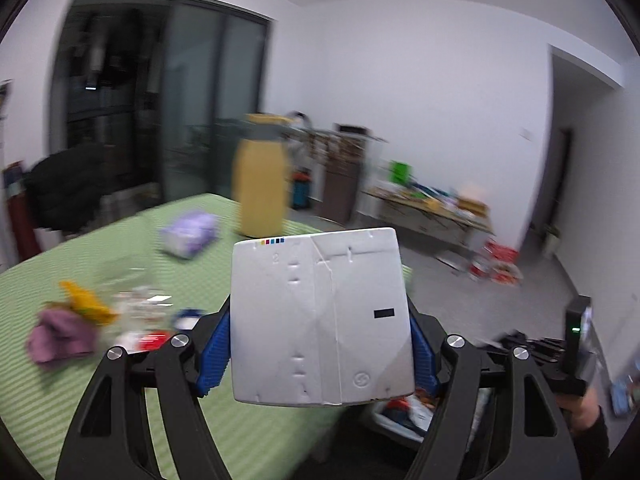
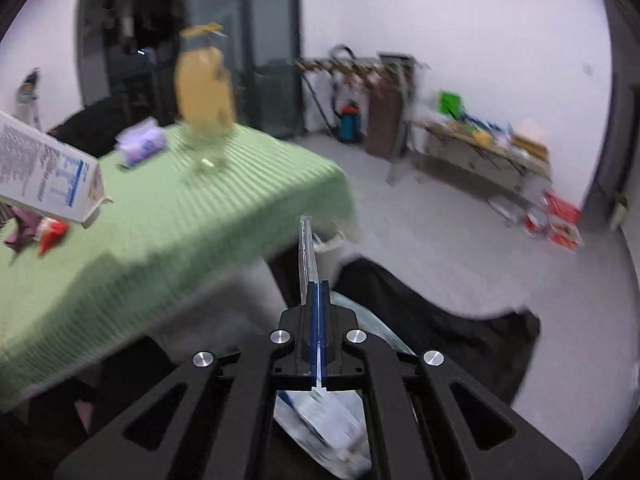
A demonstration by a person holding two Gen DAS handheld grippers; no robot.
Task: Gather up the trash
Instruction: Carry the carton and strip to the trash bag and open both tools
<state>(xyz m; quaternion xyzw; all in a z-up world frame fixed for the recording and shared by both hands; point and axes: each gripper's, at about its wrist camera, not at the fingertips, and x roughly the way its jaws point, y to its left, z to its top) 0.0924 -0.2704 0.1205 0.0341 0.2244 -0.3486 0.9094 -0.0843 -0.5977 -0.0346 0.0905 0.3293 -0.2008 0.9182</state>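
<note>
So in the left wrist view, the left hand-held gripper [image 1: 322, 344] is clamped across a white carton [image 1: 320, 316], bottom facing the camera, probably headed for the bin [image 1: 400, 420] below the green desk [image 1: 248, 432]; only small colour squares show, nothing readable. In the right wrist view, the right hand-held gripper [image 2: 319, 300] is pinched tight on a thin clear plastic wrapper [image 2: 310, 256]; the carton's [image 2: 48, 172] print is too blurred to read

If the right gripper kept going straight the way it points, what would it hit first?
Probably the white bin just past the green striped tablecloth's corner; the right gripper, shut on a thin clear plastic wrapper, aims there. Depth is unclear.
</note>
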